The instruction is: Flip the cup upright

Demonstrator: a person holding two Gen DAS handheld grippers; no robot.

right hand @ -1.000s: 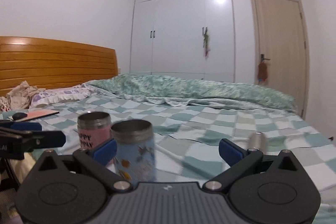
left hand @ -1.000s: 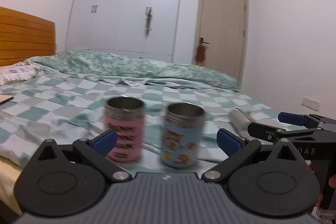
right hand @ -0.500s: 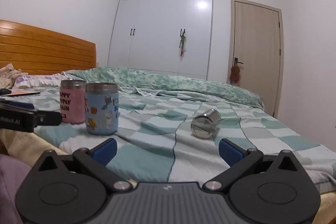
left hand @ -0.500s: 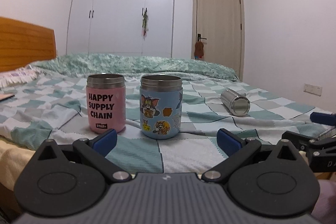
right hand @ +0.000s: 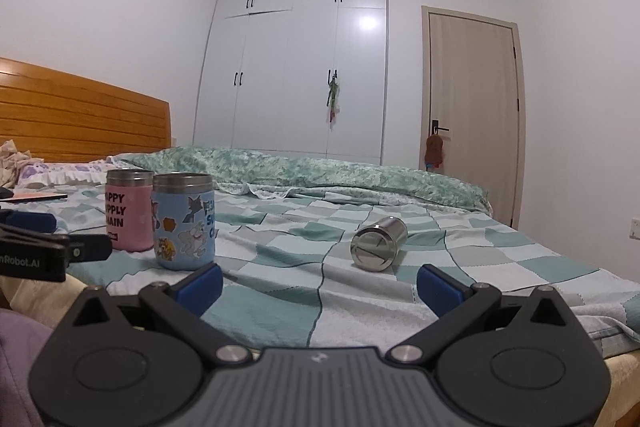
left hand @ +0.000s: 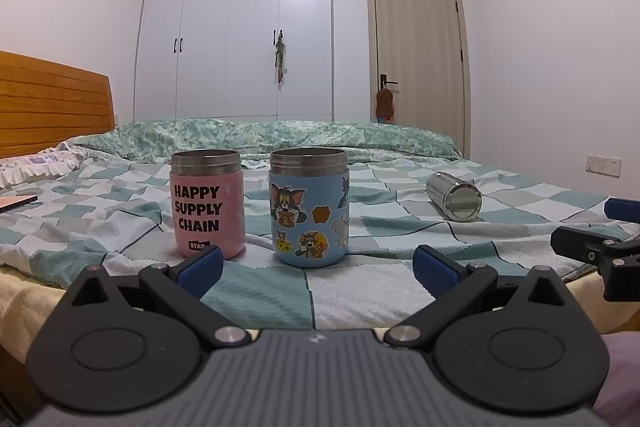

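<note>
Both handheld grippers have drawn back toward the near bed edge and levelled. The pink steel cup (left hand: 207,203) and blue cartoon-sticker cup (left hand: 308,207) now sit sharp, mid-frame, and the lying plain steel cup (right hand: 378,243) looks farther off.

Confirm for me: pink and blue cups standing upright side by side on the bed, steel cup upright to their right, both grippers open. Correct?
Not quite: the steel cup lies on its side, as the right wrist view shows. The pink cup and blue cup do stand upright on the bed, with left gripper and right gripper open.
</note>
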